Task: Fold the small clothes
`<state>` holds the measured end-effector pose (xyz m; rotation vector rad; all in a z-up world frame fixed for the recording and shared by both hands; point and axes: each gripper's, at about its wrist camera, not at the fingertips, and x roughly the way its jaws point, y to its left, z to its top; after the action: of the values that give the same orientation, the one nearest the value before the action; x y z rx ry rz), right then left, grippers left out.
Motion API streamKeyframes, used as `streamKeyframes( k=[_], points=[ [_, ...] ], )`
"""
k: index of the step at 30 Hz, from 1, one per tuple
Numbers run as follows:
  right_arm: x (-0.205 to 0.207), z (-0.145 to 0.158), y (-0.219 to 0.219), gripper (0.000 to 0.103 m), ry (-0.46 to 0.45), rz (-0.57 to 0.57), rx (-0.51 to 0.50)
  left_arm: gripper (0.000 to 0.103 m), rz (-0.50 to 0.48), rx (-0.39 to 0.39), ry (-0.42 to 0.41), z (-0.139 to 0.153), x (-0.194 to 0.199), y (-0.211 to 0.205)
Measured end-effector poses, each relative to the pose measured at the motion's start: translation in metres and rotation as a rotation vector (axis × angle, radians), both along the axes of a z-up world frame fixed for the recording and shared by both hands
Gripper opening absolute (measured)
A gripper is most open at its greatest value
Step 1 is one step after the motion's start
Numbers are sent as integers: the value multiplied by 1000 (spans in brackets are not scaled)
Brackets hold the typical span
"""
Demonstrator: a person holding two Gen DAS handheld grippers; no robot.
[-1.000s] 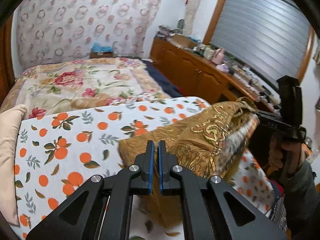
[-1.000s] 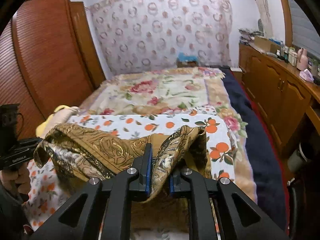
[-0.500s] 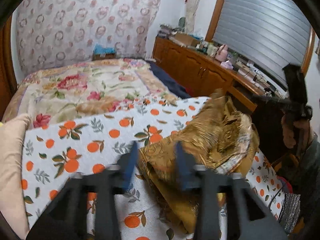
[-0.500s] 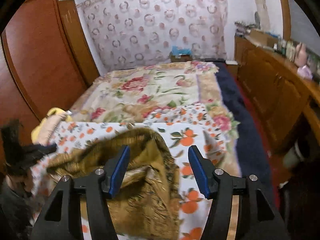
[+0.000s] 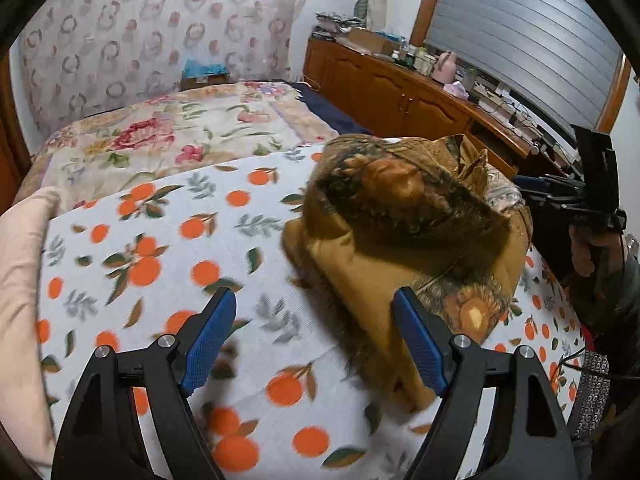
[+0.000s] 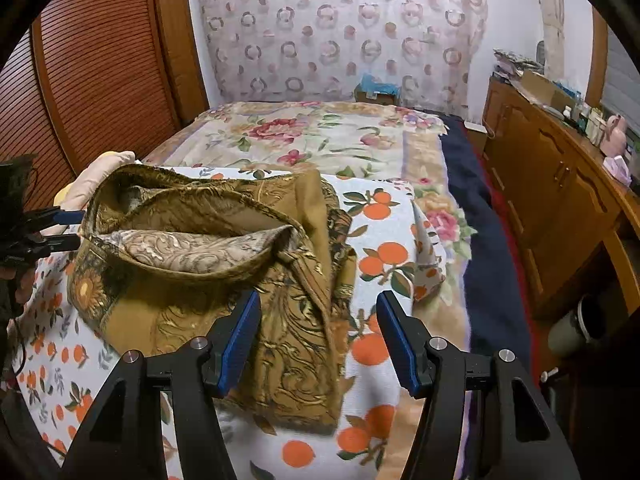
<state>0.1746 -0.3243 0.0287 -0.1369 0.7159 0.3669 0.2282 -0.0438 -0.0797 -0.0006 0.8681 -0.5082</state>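
Lying in a loose heap on the orange-print blanket (image 5: 168, 264) is the gold patterned garment (image 5: 404, 240), its brown-and-gold fabric bunching up with a paler lining showing along one rolled edge in the right wrist view, where the same garment (image 6: 224, 264) is spreading from the left side of the blanket toward the middle. The left gripper (image 5: 316, 336) is hovering just above the blanket with its jaws opening wide, and its blue pads (image 5: 208, 336) are gripping nothing: the left pad is sitting over bare blanket while the right one is standing just beside the near edge of the cloth, without pressing on it. The right gripper (image 6: 318, 338) is likewise standing released, jaws apart, with a strip of the garment's lower edge passing beneath the gap between its fingers but clear of both pads. Each tool is also appearing at the edge of the other's view, held in a person's hand (image 5: 588, 252) at the far side of the heap. The blanket is covering the near part of a bed, and a floral quilt (image 6: 320, 140) is lying beyond it. A pale pillow (image 5: 20, 264) is resting at the blanket's left side, and a wooden cabinet (image 6: 560, 192) is running along the right wall.
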Motion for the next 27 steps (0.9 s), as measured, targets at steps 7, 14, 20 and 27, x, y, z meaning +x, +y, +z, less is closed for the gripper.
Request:
streamKeyframes(
  k=[7, 14, 20, 27],
  points=[
    [39, 0, 11, 62, -6, 65, -46, 81, -25, 26, 0, -6, 39, -33],
    [84, -6, -16, 46, 19, -108, -1, 81, 127, 75, -3, -16, 69, -18],
    [68, -3, -34, 47, 30, -116, 71, 81, 119, 8, 59, -22, 69, -10],
    [58, -16, -29, 69, 84, -61, 98, 81, 64, -37, 83, -22, 51, -21]
  ],
)
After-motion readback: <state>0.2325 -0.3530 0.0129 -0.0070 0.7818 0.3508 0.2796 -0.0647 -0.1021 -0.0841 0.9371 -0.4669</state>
